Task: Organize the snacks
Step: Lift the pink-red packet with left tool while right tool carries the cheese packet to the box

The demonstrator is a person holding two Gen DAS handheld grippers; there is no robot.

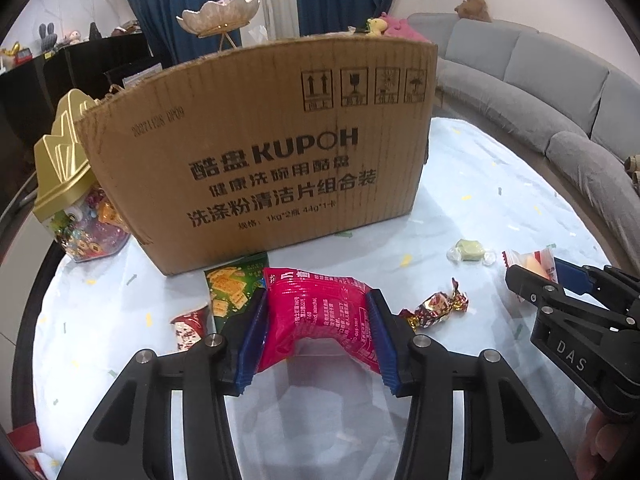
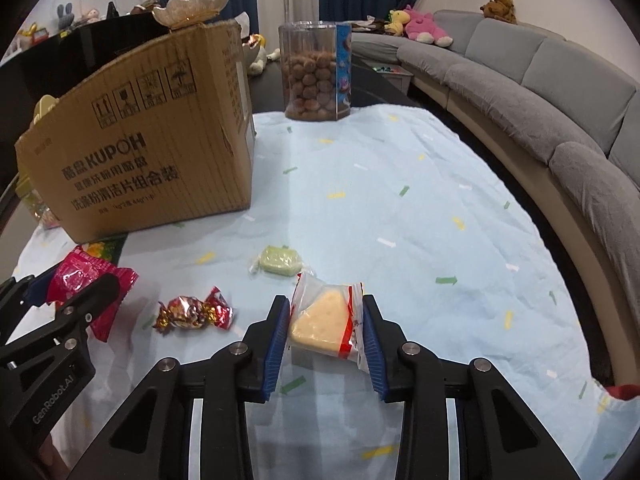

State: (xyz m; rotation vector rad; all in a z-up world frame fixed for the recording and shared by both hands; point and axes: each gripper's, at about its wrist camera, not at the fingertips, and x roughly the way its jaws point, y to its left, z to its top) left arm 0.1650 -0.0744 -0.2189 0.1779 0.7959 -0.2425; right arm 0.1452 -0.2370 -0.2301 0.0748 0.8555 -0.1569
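Observation:
My left gripper (image 1: 318,312) is shut on a pink snack packet (image 1: 320,320), held just above the table in front of a brown cardboard box (image 1: 256,152). My right gripper (image 2: 325,320) is shut on a clear-wrapped yellow wedge cake (image 2: 326,320). In the left wrist view the right gripper (image 1: 532,276) sits at the right with the cake (image 1: 528,260). In the right wrist view the left gripper (image 2: 76,292) sits at the left with the pink packet (image 2: 86,280). On the cloth lie a red-gold foil candy (image 1: 436,306) (image 2: 192,312), a green wrapped sweet (image 1: 470,250) (image 2: 280,260), a green cracker packet (image 1: 232,288) and a red-white packet (image 1: 188,328).
The table has a light blue cloth (image 2: 400,208). A gold-lidded candy jar (image 1: 76,200) stands left of the box. A clear tub of brown balls (image 2: 316,72) stands at the far edge. A grey sofa (image 2: 540,92) curves along the right.

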